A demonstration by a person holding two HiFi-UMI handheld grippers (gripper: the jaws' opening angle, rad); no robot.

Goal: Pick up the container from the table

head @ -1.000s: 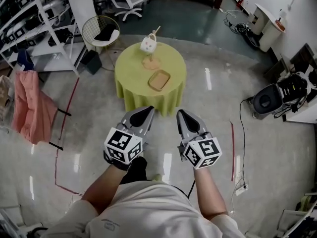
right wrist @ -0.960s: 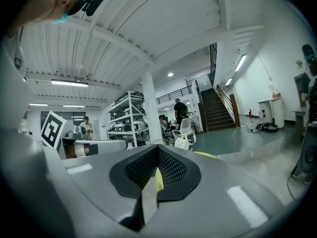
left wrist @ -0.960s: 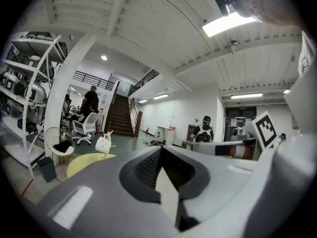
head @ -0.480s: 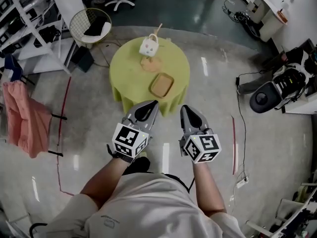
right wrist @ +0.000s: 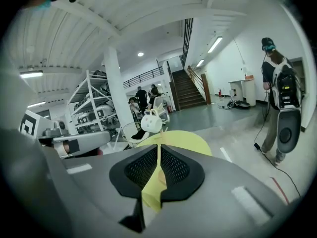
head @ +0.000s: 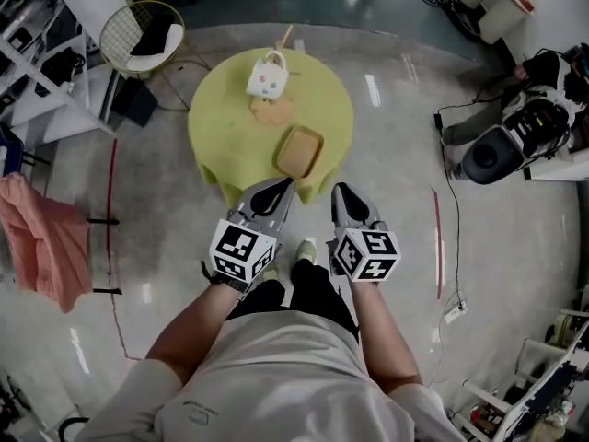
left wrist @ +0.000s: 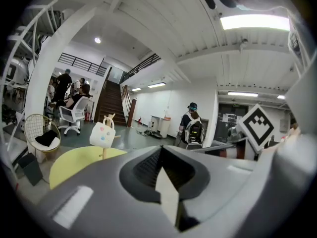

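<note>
Yellow-green cloth covers the round table. Where on it is the container?

Close to the far edge. The white container has a loop handle and coloured dots, and it sits at a wooden stand. I cannot tell whether it hangs from the stand or rests on it. The left gripper view shows it upright above the cloth.

Anything else on the table?

One wooden tray, lying toward the near right edge, apart from the stand.

And the grippers?

The person holds both out in front over the floor, side by side, pointing at the table. The left gripper has its jaws pressed together with nothing between them. The right gripper is the same: its own view shows only a thin slit between the jaws, with the cloth seen through it. From the head view their tips reach about as far as the near edge of the table, well apart from the container.

What lies around the table?

A wire chair stands beyond the far left edge, and a pink cloth hangs off to the left. The right gripper view also catches a person with a backpack standing on the floor.
</note>
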